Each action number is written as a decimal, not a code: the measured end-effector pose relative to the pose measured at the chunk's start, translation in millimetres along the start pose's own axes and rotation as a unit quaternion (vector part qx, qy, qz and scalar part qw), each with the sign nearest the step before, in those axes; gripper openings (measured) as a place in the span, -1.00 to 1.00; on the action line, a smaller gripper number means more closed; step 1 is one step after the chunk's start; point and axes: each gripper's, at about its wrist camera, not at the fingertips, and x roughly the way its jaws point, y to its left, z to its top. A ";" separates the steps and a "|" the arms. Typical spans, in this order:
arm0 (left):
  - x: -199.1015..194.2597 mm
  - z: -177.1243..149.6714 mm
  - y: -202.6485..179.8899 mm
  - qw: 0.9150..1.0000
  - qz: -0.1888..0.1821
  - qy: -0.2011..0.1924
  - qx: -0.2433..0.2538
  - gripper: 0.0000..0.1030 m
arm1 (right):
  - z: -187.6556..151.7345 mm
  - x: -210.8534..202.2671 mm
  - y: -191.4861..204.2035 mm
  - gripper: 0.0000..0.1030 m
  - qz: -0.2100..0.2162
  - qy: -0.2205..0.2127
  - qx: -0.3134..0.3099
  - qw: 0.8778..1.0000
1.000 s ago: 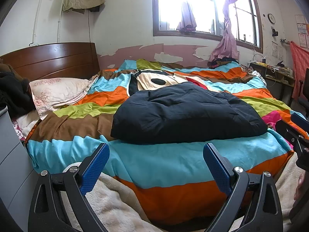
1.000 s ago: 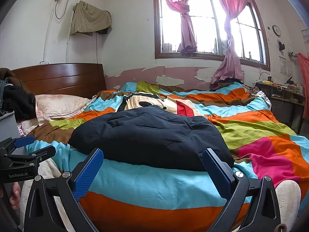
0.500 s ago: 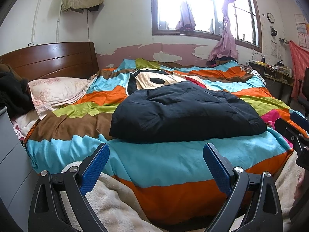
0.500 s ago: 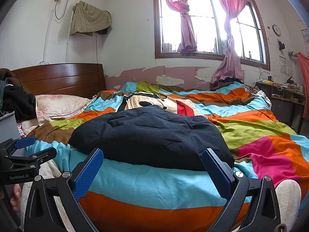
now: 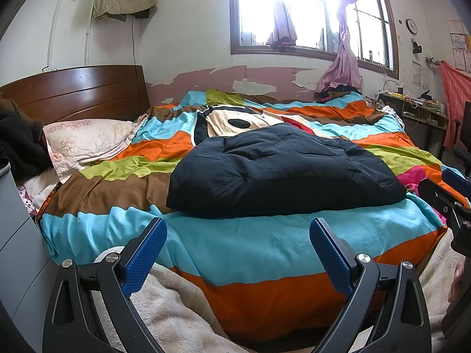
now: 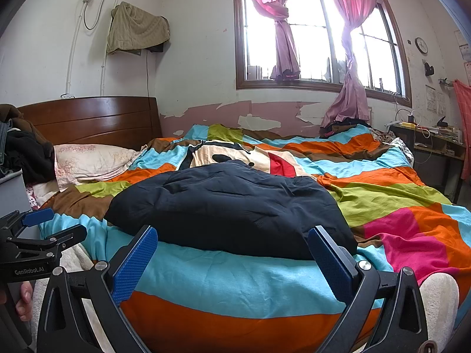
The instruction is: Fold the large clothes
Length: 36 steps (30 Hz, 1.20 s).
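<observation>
**A:** ok so what are the two tools doing right now?

**B:** Both spread wide, nothing between the blue pads. The left tool hangs low at the near edge of the bed, and so does the right tool. From the right wrist view you can spot the left tool off to the side with a "GenRobot.AI" label on it, and the fingers wrapped round its handle.

**A:** and the clothing?

**B:** Dark navy padded jacket, lying in a puffy heap on the bed, straight ahead of both tools and a bit beyond their tips. Not touching either one. In the right view the jacket sits just past the pads, its near edge peeking between them.

**A:** what's under it?

**B:** A striped quilt in turquoise, orange, brown, lime and pink, with a cartoon face printed farther back. Right below the tools there's a fluffy cream blanket hanging off the near side.

**A:** rest of the room?

**B:** Ahead and to the left, a floral pillow against a dark wood headboard. Far ahead, a window with pink curtains tied up. A beige cloth hangs on the wall above the headboard. Off to the far right there's a cluttered desk, can't make out what's on it.
</observation>
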 end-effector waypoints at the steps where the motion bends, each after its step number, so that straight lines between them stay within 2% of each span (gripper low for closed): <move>1: -0.3 -0.3 -0.5 1.000 0.000 0.000 0.000 0.85 | 0.1 0.0 -0.1 1.00 0.000 0.000 0.000 1.000; 36: 0.4 -0.9 0.9 1.000 0.003 -0.005 0.005 0.85 | -0.3 -0.1 0.1 1.00 0.000 0.000 0.001 1.000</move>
